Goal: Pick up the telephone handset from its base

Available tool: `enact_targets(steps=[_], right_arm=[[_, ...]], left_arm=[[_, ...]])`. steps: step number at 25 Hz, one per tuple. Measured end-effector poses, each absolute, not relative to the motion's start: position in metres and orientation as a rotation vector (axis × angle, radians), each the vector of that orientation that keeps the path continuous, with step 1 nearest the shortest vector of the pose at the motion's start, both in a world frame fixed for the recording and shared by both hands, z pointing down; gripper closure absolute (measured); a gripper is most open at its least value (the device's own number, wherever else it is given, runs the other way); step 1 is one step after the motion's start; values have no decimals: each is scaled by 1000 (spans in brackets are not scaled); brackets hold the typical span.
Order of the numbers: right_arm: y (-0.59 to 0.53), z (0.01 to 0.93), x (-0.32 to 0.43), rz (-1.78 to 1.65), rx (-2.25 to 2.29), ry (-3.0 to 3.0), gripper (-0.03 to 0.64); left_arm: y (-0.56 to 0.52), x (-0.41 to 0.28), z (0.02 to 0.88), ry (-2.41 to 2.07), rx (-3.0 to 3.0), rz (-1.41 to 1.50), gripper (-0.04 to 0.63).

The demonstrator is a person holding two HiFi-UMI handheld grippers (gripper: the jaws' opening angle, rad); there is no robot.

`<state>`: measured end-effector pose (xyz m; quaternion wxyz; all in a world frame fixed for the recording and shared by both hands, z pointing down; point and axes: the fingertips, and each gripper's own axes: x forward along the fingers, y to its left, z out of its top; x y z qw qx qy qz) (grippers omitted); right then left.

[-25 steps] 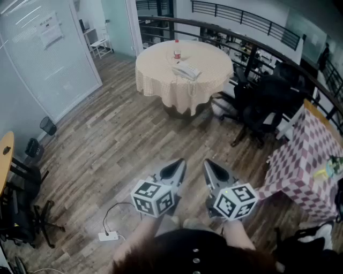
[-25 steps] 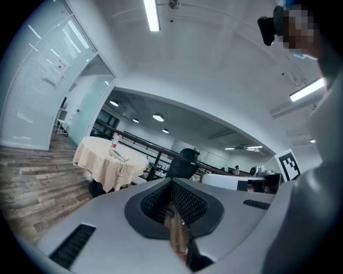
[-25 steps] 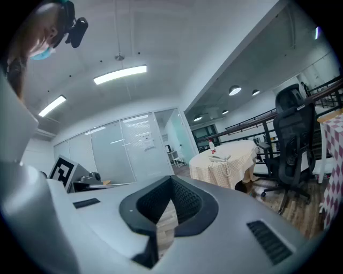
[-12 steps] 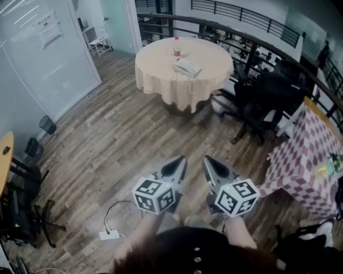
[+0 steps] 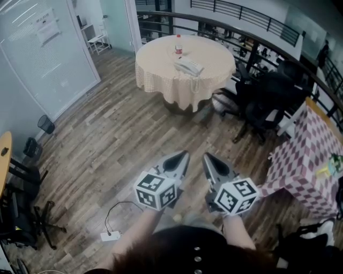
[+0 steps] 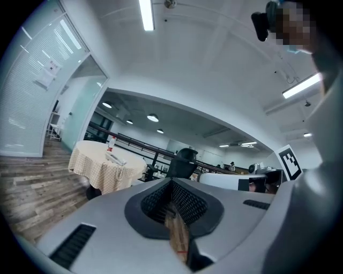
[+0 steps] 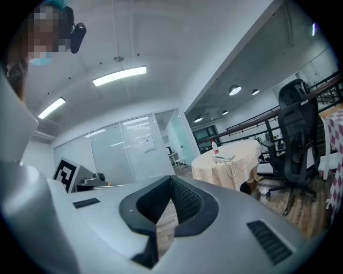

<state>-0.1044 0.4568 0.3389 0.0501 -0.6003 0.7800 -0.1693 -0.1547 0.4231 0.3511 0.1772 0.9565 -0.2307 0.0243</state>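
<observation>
Well short of the round table (image 5: 161,80), left gripper (image 5: 184,155) and right gripper (image 5: 207,157) ride pinched together, empty; best walk closer, then spread one over its telephone handset (image 5: 188,65).

Wood-plank floor (image 5: 123,134); glass partition wall (image 5: 43,59) at left; black office chairs (image 5: 262,101) beside a curved dark railing (image 5: 244,36); ceiling strip lights (image 6: 146,13).

Top centre, head view: phone (image 5: 188,66) too small, I can't make out its parts. Bottle (image 5: 178,46) label unreadable. Checked table (image 5: 300,158) cut by right edge. Yellow desk (image 5: 4,155) cut by left edge. Chair (image 5: 16,214), lower left, half out of frame.
</observation>
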Motion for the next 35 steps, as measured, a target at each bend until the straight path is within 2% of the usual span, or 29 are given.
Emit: enact_targets(steps=[15,35], right_arm=[[381,358,-92,-566,-1829,2354,605],[177,340,36,-537,-1722,2433,606]], left_arm=[[359,-131,373,-628,2688,97,583],[151,-6,350,-764,2666,22,583]])
